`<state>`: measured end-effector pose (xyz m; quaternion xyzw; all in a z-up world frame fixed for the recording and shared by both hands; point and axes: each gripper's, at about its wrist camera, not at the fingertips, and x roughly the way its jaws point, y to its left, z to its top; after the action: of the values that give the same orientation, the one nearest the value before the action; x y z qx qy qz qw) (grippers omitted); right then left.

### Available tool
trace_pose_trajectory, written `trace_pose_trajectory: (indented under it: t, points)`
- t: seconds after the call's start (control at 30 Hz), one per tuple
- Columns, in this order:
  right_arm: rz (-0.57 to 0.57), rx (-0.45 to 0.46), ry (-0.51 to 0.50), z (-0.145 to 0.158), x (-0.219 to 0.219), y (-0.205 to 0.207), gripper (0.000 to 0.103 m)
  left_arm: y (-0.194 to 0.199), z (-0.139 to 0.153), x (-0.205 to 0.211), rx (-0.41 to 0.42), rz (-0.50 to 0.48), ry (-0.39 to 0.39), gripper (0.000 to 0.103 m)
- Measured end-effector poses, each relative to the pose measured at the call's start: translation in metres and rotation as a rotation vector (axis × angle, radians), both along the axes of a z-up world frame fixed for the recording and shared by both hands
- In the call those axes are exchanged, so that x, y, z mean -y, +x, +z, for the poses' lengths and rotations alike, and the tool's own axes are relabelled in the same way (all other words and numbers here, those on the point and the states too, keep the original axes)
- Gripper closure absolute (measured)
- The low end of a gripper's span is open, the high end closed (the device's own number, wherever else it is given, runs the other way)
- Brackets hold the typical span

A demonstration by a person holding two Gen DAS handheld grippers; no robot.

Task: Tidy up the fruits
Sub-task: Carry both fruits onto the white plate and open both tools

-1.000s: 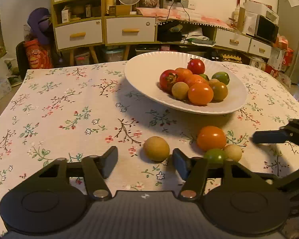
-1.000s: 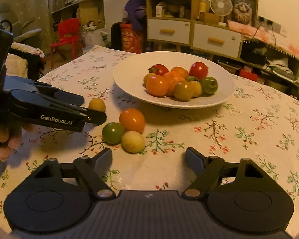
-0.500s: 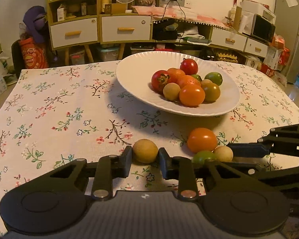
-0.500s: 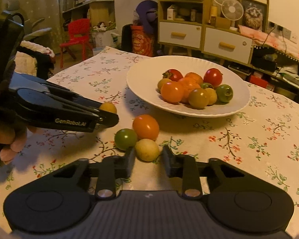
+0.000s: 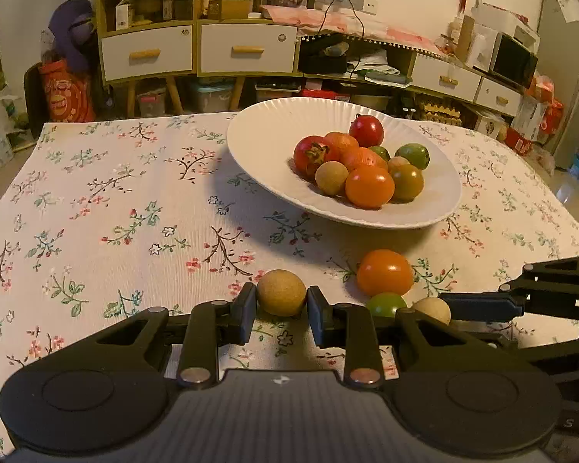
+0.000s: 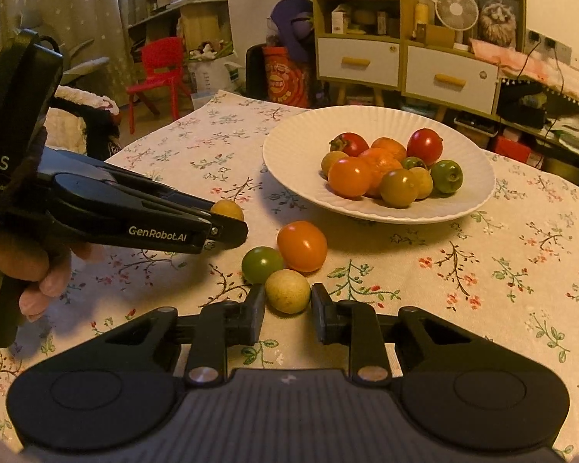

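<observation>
**Both grippers clamped on small yellow fruits**

My left gripper (image 5: 281,310) has its jaws closed in on a tan round fruit (image 5: 281,298) that sits on the floral tablecloth (image 5: 96,208), both pads pressed against its sides. My right gripper (image 6: 288,308) is pinched the same way on a pale yellow fruit (image 6: 288,290), also resting on the cloth. Just beyond that one lie a green fruit (image 6: 261,264) and an orange fruit (image 6: 302,246), touching or nearly touching each other. Farther back stands the white plate (image 6: 301,135), holding a heap of red, orange, green and yellow fruits. In the right wrist view my hand (image 6: 34,266) grips the left gripper's handle.
</observation>
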<state>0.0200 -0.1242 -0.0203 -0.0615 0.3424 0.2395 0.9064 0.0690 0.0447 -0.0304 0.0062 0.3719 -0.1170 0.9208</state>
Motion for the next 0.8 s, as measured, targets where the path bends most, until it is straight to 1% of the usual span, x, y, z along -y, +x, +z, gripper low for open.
trace_pose_trajectory:
  t: [0.23,0.5,0.8]
  points:
    - [-0.019,-0.022,0.038,0.008,0.005,0.001,0.080,-0.003,0.007,-0.004,-0.005,0.014,-0.048,0.076]
    - [-0.026,-0.028,0.052,0.016,0.011,-0.002,0.080,-0.010,0.015,-0.004,-0.001,0.016,-0.073,0.076]
    - [-0.068,0.010,0.067,0.029,0.025,0.000,0.080,-0.020,0.030,-0.003,0.023,0.013,-0.102,0.076]
